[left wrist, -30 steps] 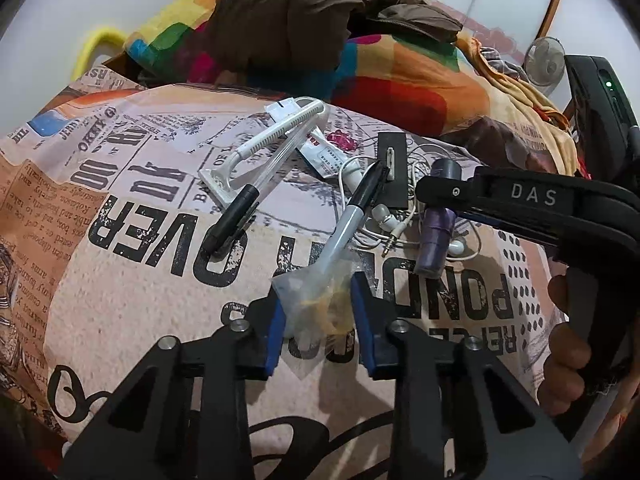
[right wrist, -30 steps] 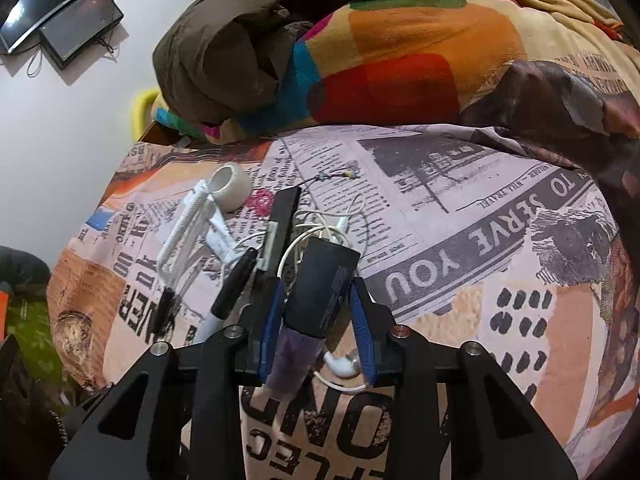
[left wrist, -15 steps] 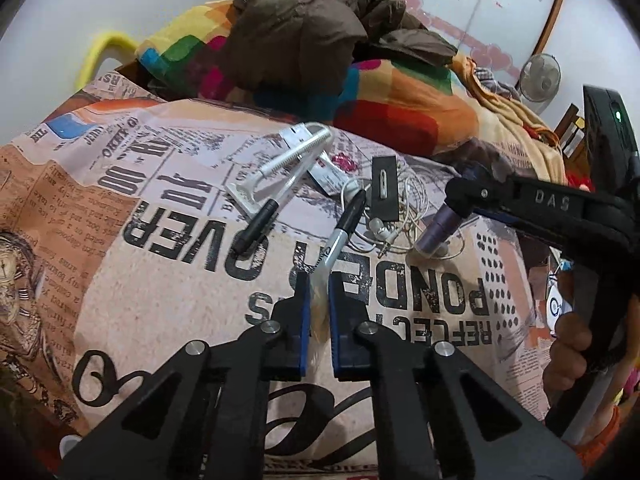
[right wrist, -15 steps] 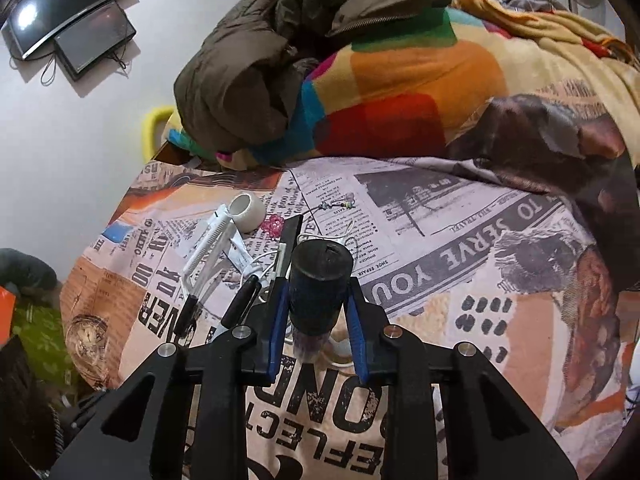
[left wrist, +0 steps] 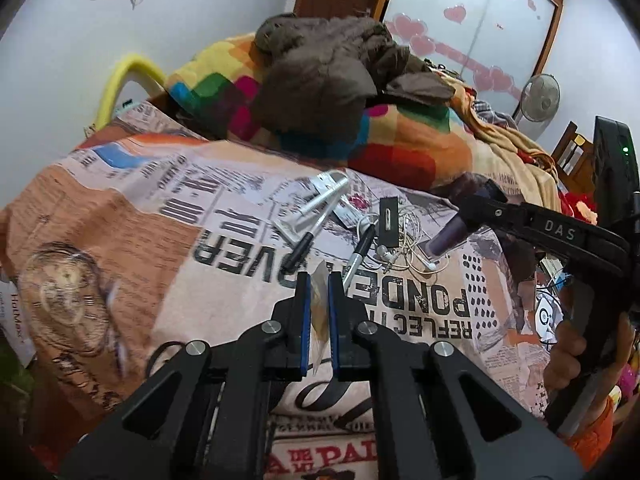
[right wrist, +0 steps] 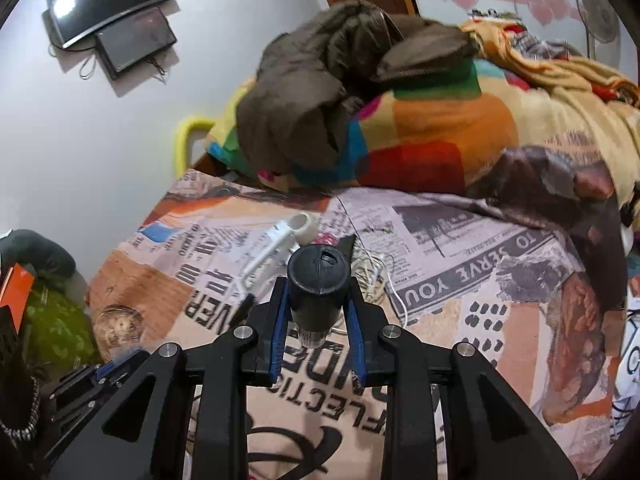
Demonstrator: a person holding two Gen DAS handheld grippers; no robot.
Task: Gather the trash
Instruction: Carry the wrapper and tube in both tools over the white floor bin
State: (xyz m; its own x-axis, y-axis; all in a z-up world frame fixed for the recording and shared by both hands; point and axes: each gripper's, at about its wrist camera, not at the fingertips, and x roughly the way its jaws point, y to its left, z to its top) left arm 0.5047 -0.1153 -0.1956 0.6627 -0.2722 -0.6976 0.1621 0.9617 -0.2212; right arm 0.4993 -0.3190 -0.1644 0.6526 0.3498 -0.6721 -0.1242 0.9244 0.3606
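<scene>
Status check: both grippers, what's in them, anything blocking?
Left gripper shut on clear plastic wrapper. Right gripper shut on dark-capped purple bottle. Pens, earphones remain on bedspread. Nothing blocking.

Both grippers are black plastic with blue pads on the fingers and silver screws at the joints; the right gripper says DAS in white, orange sleeve at 4 o'clock.
</scene>
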